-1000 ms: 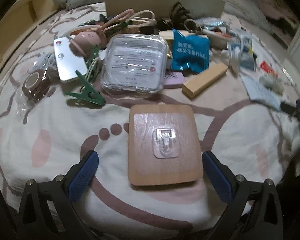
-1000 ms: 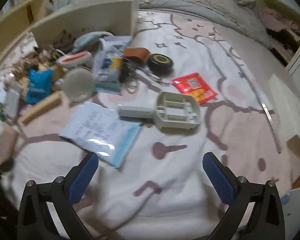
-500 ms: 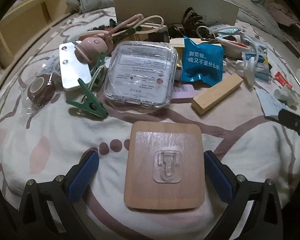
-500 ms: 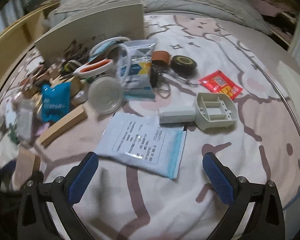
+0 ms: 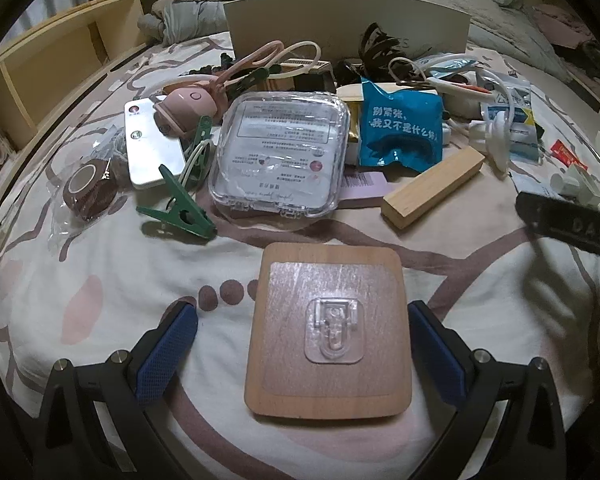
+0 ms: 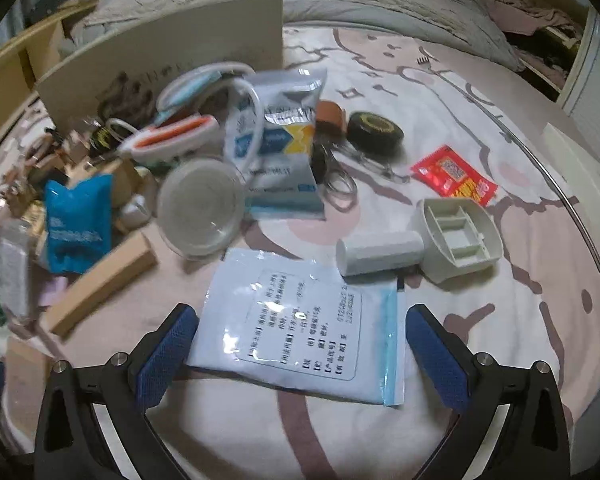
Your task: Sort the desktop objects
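Nearest the left gripper (image 5: 302,354), the wooden board (image 5: 329,332) with its clear stick-on hook (image 5: 334,330) now lies between the spread fingers (image 5: 166,350), where a second ago it sat further ahead; the right finger stands just beside the board's edge, the left one well apart from it, and nothing is pinched. That closing-in suggests the board is the piece about to be sorted. The right gripper (image 6: 300,354) has likewise advanced: the white printed sachet (image 6: 300,324), earlier out in front, now reaches between its wide-open fingers, which hold nothing and do not clearly touch it. Both grippers work over a patterned bed sheet (image 5: 80,280). Beyond the board lie a green clip (image 5: 178,208), a clear plastic case (image 5: 280,160), a wood block (image 5: 432,188) and a blue packet (image 5: 400,128). Farthest back a cream box (image 5: 346,20) stands behind the clutter
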Available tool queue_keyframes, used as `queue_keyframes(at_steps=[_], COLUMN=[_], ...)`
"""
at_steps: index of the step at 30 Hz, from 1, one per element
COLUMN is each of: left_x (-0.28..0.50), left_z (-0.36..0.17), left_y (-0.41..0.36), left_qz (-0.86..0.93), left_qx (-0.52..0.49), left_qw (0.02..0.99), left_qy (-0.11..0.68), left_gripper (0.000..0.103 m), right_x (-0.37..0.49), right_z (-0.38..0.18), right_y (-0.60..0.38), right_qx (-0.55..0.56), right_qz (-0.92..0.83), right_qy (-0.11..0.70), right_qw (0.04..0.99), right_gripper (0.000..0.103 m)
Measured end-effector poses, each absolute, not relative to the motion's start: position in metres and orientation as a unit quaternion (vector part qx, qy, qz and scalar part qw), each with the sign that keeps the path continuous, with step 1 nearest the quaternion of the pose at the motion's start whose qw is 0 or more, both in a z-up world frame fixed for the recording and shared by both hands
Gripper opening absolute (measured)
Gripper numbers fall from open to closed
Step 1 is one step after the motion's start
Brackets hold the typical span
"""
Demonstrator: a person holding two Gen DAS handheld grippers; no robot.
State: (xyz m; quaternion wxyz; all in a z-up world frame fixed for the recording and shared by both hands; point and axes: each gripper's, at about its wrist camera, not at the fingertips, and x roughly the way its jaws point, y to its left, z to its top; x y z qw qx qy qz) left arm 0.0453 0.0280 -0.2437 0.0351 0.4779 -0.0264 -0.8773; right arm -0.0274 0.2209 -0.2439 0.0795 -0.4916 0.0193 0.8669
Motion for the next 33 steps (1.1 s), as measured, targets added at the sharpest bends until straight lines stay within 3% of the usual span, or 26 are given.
queue_keyframes(at_steps=[18,24,32,33], left_x=[0.042,0.044,0.044,0.044], left_z=[-0.243,-0.243,-0.243,-0.243], left_y=[0.027,0.026,0.026,0.026], left_qz=[-0.867,-0.870,-0.871,-0.870], left_qx=[0.497,0.491,0.490,0.491], left_qw=[0.041,0.039,0.038,0.038], left_qy=[-0.012,-0.011,-0.012,-0.012], left_gripper=[0.103,0.103,0.103,0.103], right_x=[-0.015,-0.009,-0.003,-0.003], right_z=[-0.244,-0.240,-0.237,-0.237], right_y=[0.228,0.222,0.217,0.217], right_qx=[-0.485,-0.469,-0.461,-0.461], right_qz=[0.869,0.880,0.884,0.885], right_qy=[0.064,0.050,0.043,0.042], right_qw=[0.076,0.066,0.057,0.055], right_gripper=[0.103,0.086,0.080,0.076])
